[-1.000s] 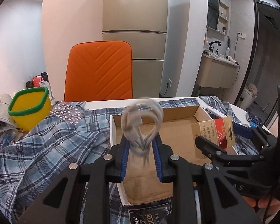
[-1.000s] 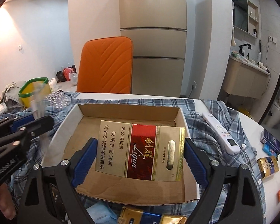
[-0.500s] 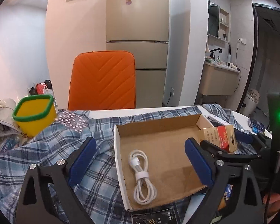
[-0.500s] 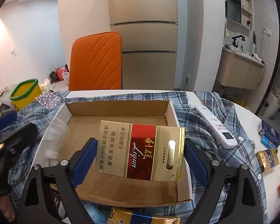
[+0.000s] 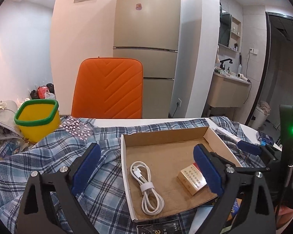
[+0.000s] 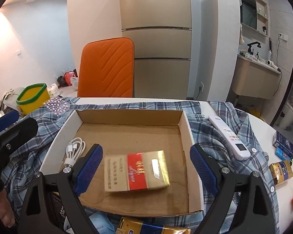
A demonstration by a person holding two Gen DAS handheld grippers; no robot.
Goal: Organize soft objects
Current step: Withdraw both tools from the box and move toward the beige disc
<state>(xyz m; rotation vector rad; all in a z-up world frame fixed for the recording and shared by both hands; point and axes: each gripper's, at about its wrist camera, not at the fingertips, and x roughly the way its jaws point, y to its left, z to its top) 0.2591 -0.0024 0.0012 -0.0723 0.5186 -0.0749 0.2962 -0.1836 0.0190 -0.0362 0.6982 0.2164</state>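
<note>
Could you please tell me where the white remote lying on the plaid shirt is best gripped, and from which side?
I would grip the white remote across its narrow width near mid-body, coming from above with the right hand-held gripper, which is nearer. It lies flat on the plaid shirt, long and slim, just right of the cardboard box, so its long edges offer parallel faces.

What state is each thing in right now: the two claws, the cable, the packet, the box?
Left gripper: open, holding nothing.
Right gripper: open, holding nothing.
White cable: coiled, strapped, lying in the box.
Cigarette carton: blurred, in the box.
Cardboard box: open-topped, on the plaid shirt.
</note>
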